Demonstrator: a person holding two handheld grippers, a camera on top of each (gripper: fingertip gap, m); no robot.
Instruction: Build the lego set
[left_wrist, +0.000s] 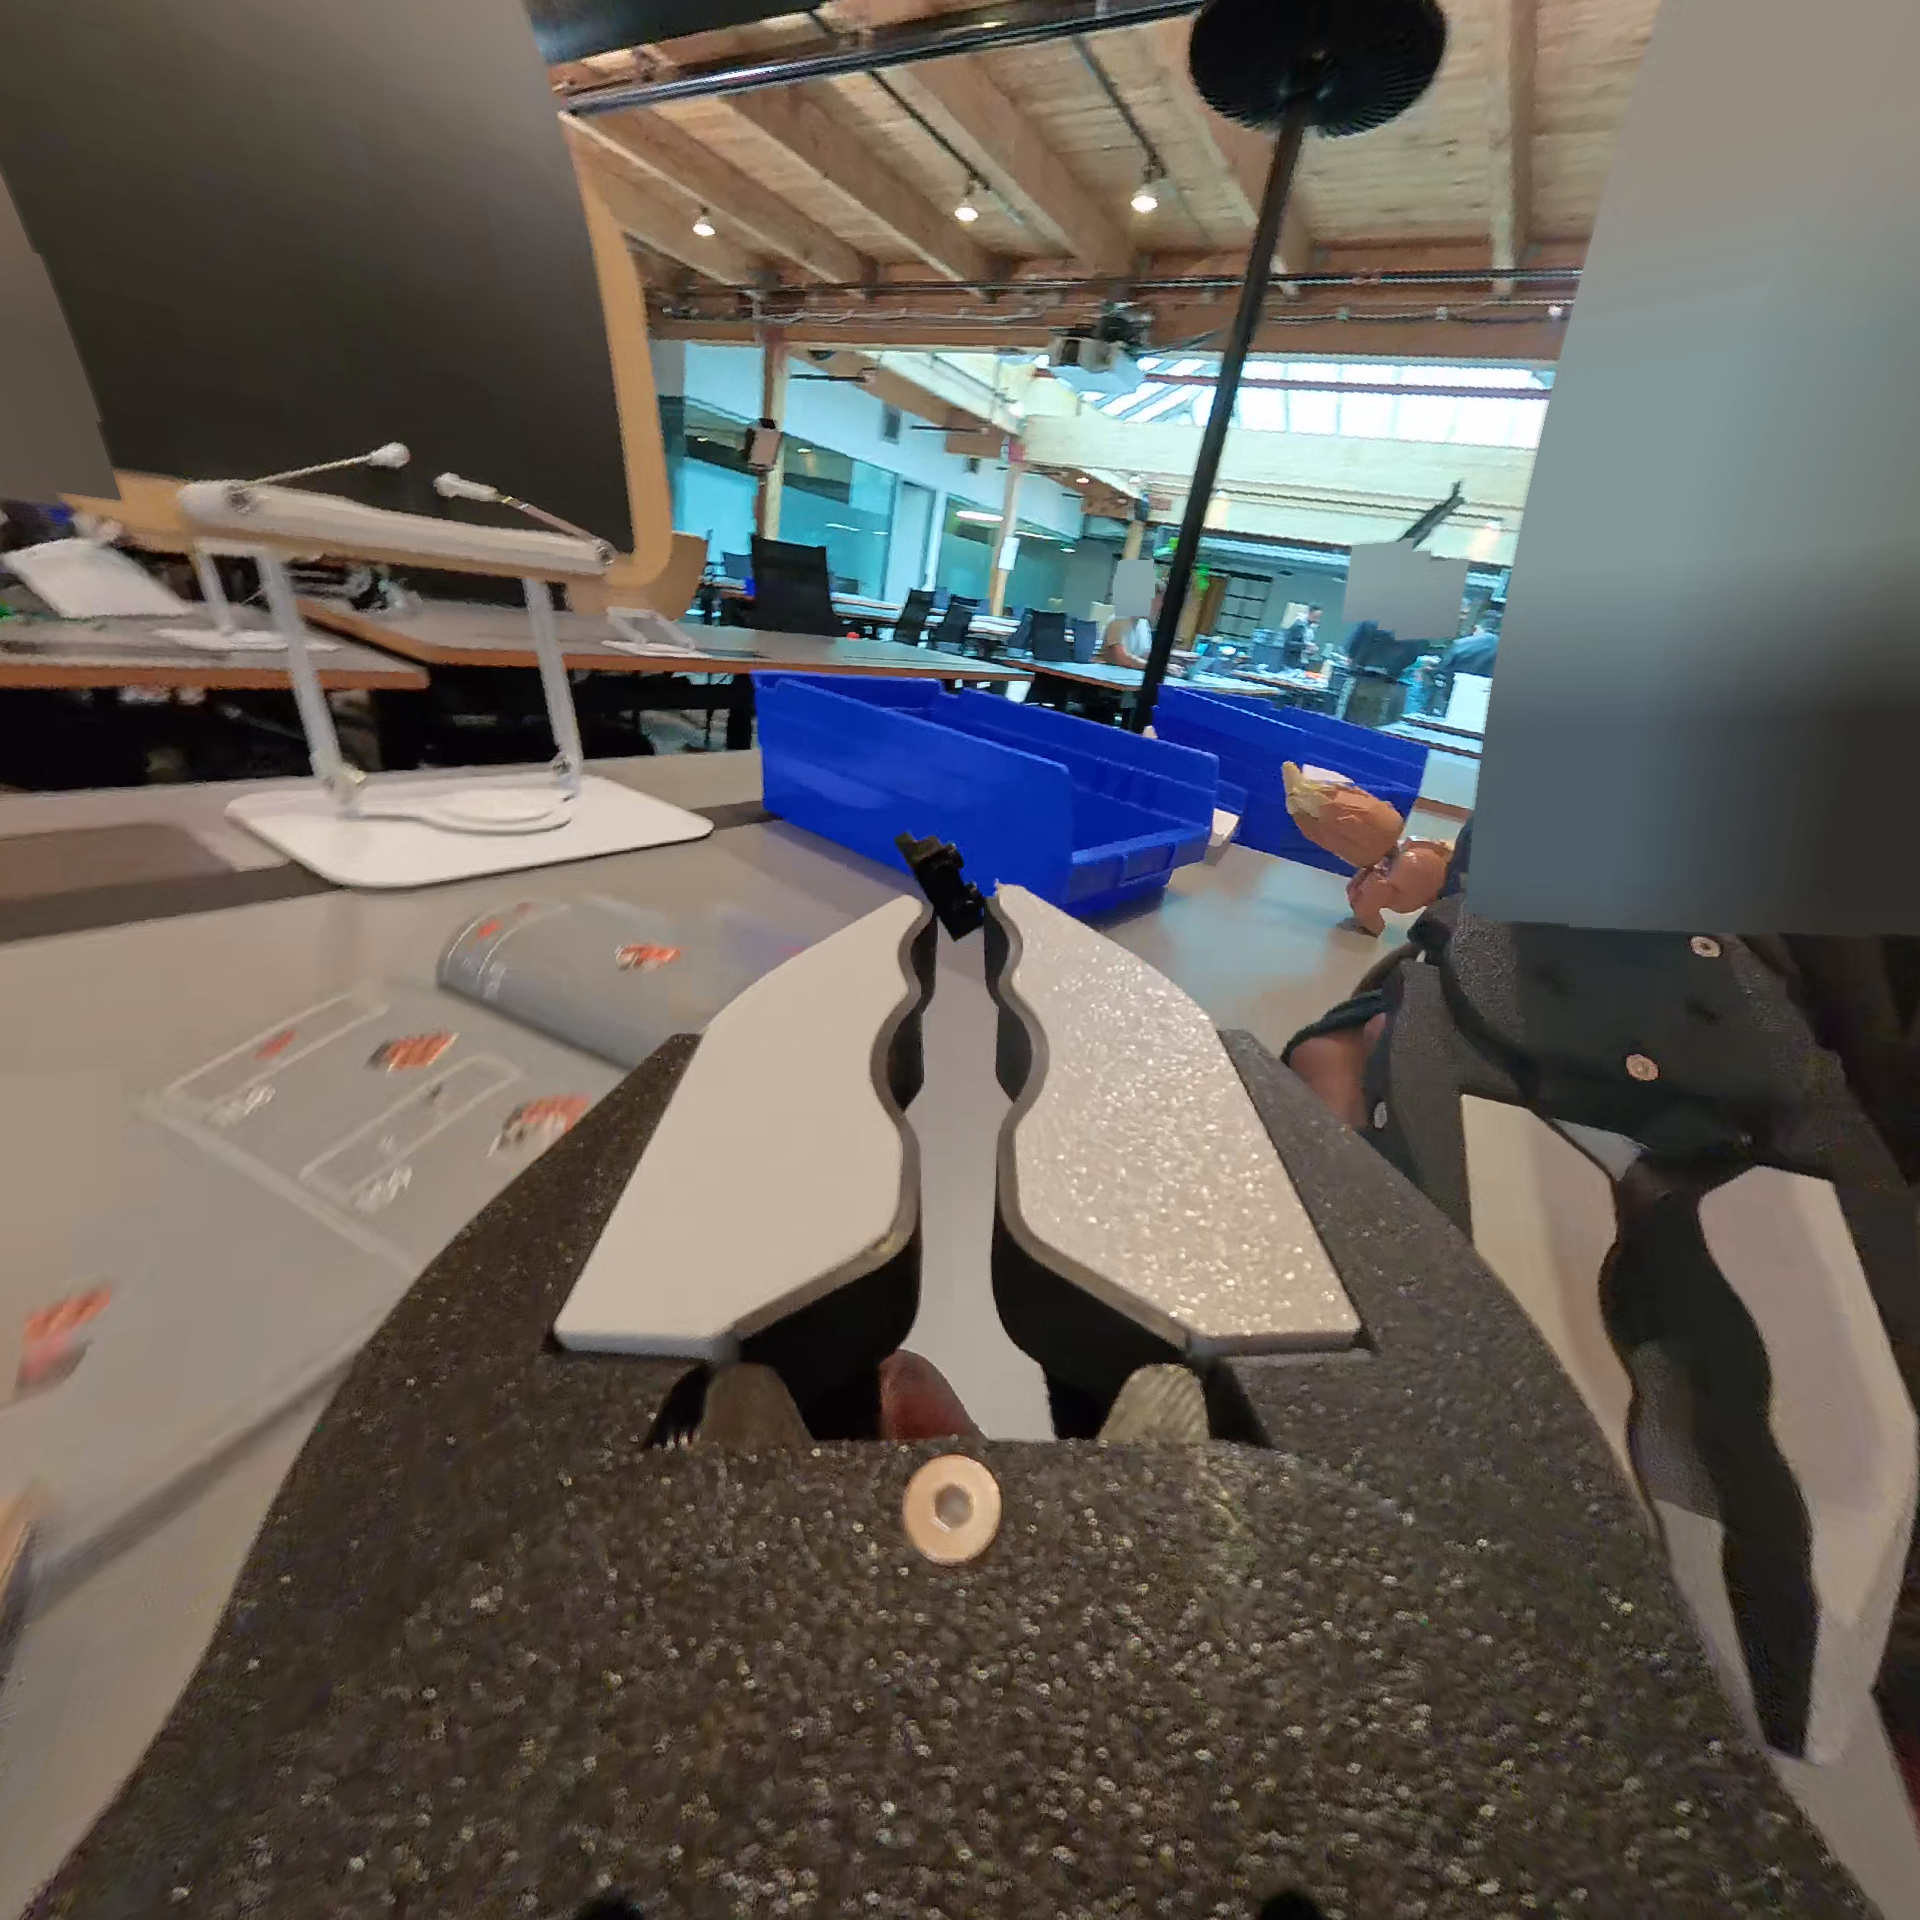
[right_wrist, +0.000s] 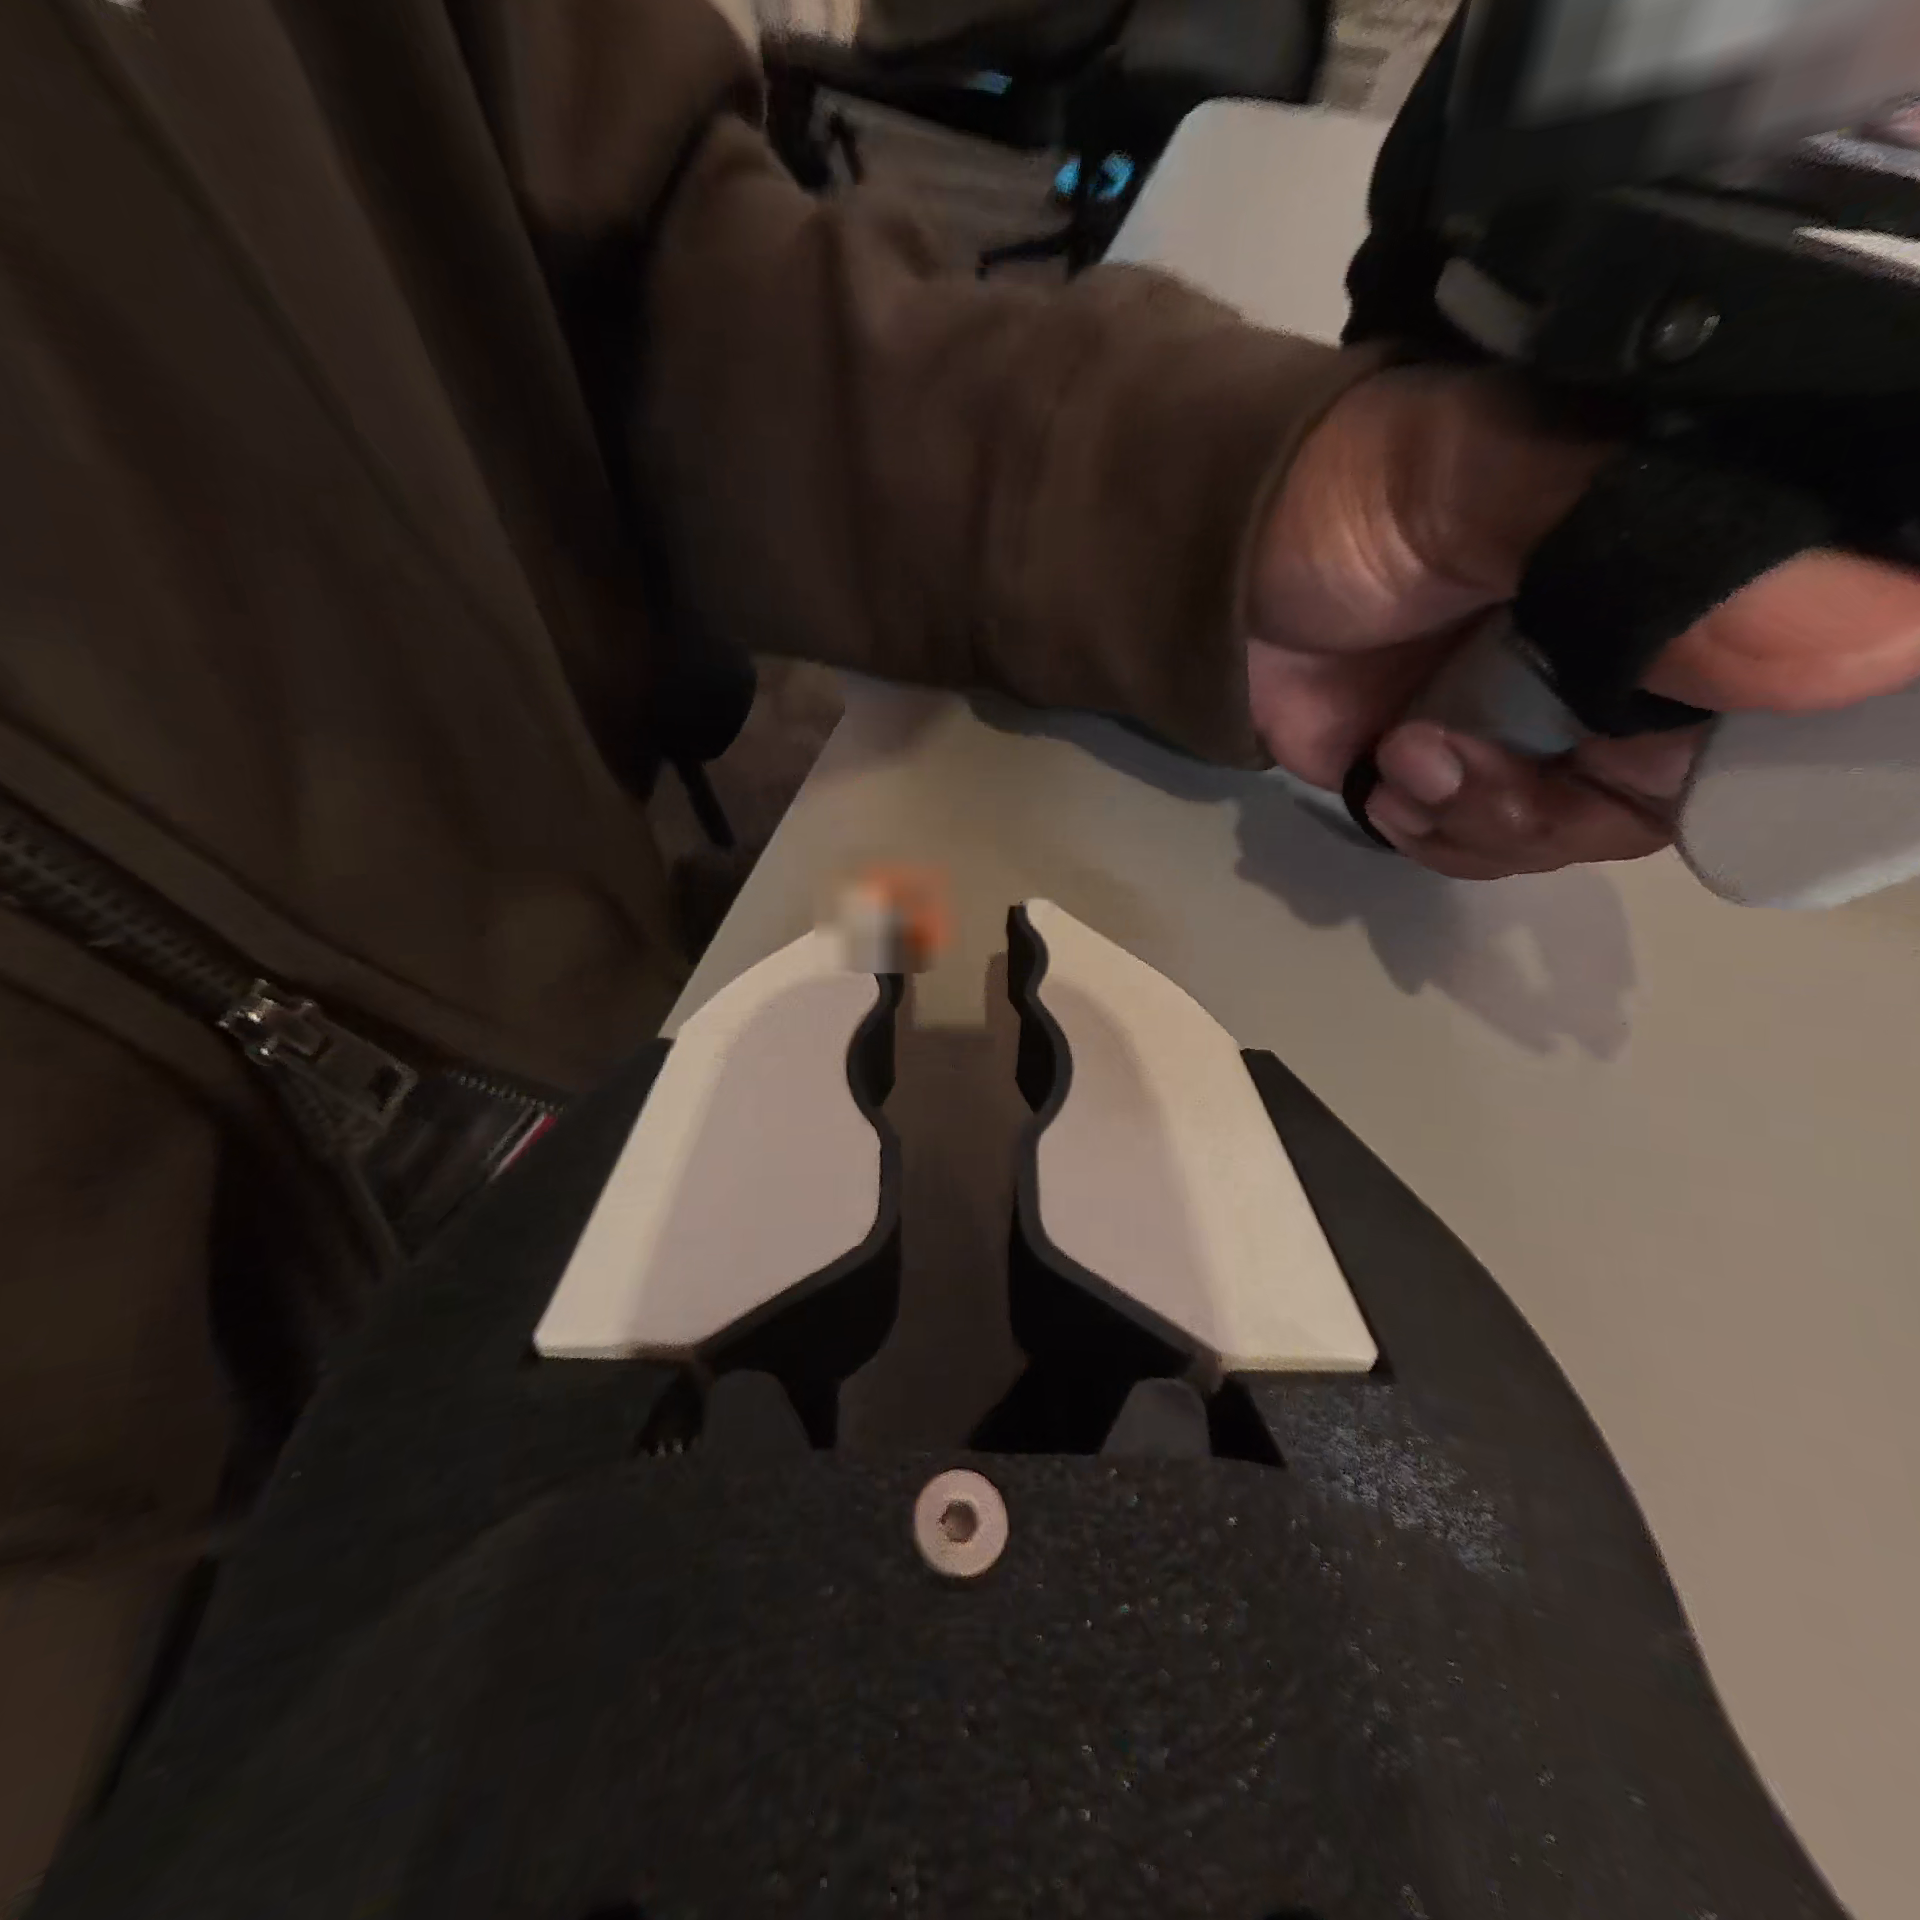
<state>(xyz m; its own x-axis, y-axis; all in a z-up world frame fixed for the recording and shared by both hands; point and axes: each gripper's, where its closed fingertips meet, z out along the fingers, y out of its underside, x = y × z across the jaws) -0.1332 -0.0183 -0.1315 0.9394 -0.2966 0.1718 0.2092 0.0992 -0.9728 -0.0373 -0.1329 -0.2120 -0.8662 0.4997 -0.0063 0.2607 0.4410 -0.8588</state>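
Note:
My left gripper (left_wrist: 958, 902) is shut on a small black lego piece (left_wrist: 943, 878) that sticks up out of its fingertips, held above the grey table (left_wrist: 260, 1299). A brown lego figure (left_wrist: 1371, 847) stands on the table to the right, beside the blue bins. My right gripper (right_wrist: 932, 925) points down at the table's near edge with its jaws a little apart. A small blurred orange and white piece (right_wrist: 909, 904) lies on the table by its left fingertip, and I cannot tell if they touch. The right gripper also shows in the left wrist view (left_wrist: 1714, 1351).
Two blue bins (left_wrist: 987, 790) stand at the back of the table. An instruction booklet (left_wrist: 582, 977) and clear plastic bags (left_wrist: 353, 1101) lie to the left. A white stand (left_wrist: 468, 821) is at the back left. A person's brown jacket (right_wrist: 364, 520) and hand (right_wrist: 1434, 623) are close by.

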